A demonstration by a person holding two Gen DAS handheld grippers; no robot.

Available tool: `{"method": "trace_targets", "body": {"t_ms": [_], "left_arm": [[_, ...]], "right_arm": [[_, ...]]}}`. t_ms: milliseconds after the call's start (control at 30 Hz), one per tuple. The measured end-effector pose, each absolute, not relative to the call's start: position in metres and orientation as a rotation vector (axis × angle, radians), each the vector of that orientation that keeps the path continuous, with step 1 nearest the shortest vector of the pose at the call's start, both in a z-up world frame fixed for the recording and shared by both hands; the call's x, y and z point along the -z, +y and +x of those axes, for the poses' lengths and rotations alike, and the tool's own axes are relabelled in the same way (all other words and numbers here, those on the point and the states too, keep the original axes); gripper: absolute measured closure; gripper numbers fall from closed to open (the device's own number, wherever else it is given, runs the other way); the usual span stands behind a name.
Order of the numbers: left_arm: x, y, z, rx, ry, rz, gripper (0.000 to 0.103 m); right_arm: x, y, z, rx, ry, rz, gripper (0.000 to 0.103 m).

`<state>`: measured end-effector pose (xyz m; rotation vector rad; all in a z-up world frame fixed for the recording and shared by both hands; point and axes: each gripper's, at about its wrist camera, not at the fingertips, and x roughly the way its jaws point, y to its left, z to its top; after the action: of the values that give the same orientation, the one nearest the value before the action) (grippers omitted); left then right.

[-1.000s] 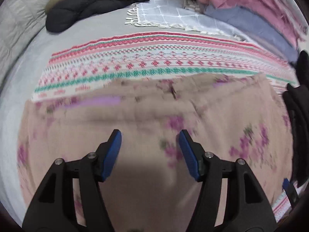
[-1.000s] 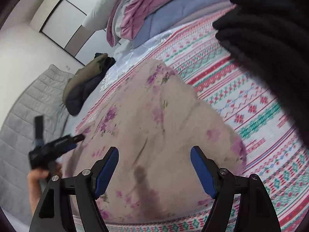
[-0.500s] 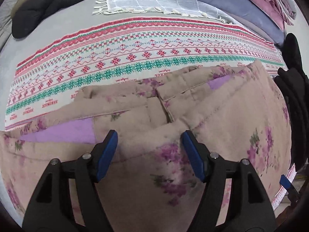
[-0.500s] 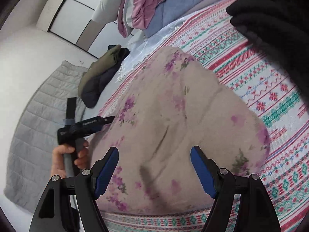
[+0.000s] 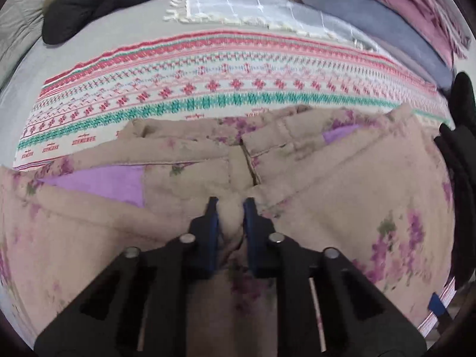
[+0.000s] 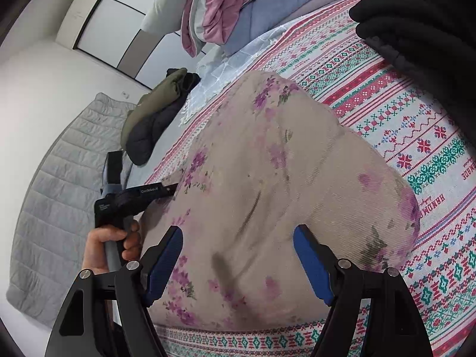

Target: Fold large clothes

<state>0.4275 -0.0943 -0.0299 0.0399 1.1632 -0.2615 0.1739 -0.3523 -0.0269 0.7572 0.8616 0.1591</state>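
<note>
A beige garment with purple flowers and lilac lining (image 5: 351, 196) lies spread on a patterned blanket (image 5: 208, 95) on the bed. My left gripper (image 5: 229, 205) is shut on a pinch of the garment's cloth near its middle seam. In the right wrist view the same garment (image 6: 282, 178) bulges in front of my right gripper (image 6: 238, 238), which is open and empty just above the cloth. The left gripper (image 6: 142, 196) and the hand holding it show at the garment's left edge there.
A dark and olive jacket (image 5: 98, 3) lies at the back left. A grey checked throw (image 5: 253, 9) and a pile of pink and blue bedding (image 5: 401, 15) sit at the back right. Black clothing (image 6: 416, 29) lies at the right. A quilted grey headboard (image 6: 59, 178) stands at the left.
My left gripper has closed on a fold of the garment near its middle seam. My right gripper stays open over the cloth, with little movement.
</note>
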Motion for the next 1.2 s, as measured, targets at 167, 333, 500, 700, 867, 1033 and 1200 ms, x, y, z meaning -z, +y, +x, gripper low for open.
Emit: {"method": "trace_targets", "body": {"t_ms": [167, 333, 500, 700, 867, 1033, 1200], "left_arm": [[0.013, -0.085, 0.412, 0.198, 1.062, -0.046, 0.091], [-0.03, -0.095, 0.406, 0.134, 0.882, -0.052, 0.092], [-0.011, -0.12, 0.43, 0.018, 0.866, 0.092, 0.093], [0.06, -0.114, 0.449, -0.058, 1.017, 0.098, 0.093], [0.056, -0.112, 0.449, -0.044, 1.021, 0.096, 0.091], [0.03, -0.104, 0.439, 0.008, 1.018, 0.026, 0.086], [-0.054, -0.04, 0.393, 0.079, 0.877, -0.282, 0.063]], "right_arm": [[0.028, -0.355, 0.173, -0.163, 0.862, 0.773, 0.025], [0.022, -0.356, 0.17, -0.143, 0.833, 0.76, 0.025], [0.012, -0.352, 0.165, -0.114, 0.795, 0.697, 0.025], [0.008, -0.349, 0.164, -0.093, 0.789, 0.646, 0.025], [0.011, -0.349, 0.165, -0.089, 0.798, 0.645, 0.025], [0.025, -0.33, 0.176, -0.075, 0.853, 0.506, 0.025], [0.03, -0.32, 0.182, -0.056, 0.862, 0.406, 0.024]]}}
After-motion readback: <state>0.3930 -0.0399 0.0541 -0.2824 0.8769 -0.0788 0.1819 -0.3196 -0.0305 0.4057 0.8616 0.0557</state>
